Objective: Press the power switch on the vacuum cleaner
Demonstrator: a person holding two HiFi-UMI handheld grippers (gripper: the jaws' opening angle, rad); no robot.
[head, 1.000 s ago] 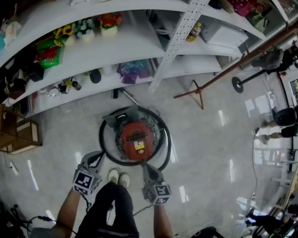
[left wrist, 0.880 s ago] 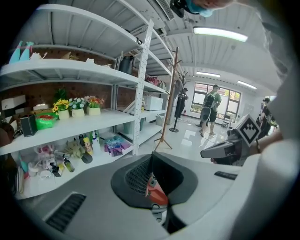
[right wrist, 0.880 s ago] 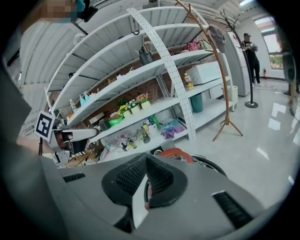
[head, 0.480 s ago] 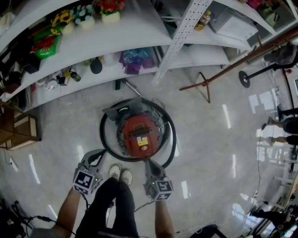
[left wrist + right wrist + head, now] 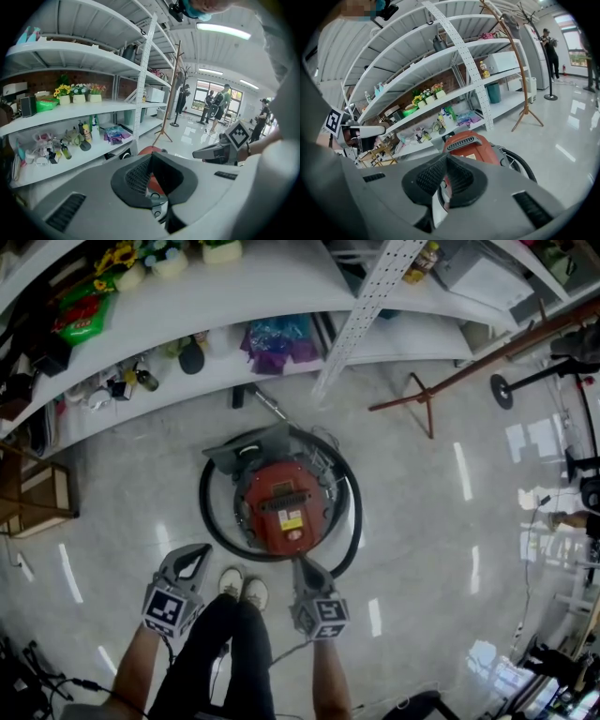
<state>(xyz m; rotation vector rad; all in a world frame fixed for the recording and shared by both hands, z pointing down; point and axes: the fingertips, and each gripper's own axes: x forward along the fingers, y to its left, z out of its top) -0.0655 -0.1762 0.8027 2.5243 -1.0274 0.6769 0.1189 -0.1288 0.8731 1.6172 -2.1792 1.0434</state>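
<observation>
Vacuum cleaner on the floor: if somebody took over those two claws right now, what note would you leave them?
Left claw: shut, empty, held off to the left of the vacuum cleaner.
Right claw: shut, empty, tip pointing at the cleaner's near edge.
The red cleaner stands on the floor in front of the shelves, its black hose looped around it.
Done: nothing pressed yet.
Left: find the power switch on the cleaner's top and press it, probably with the right claw.
</observation>
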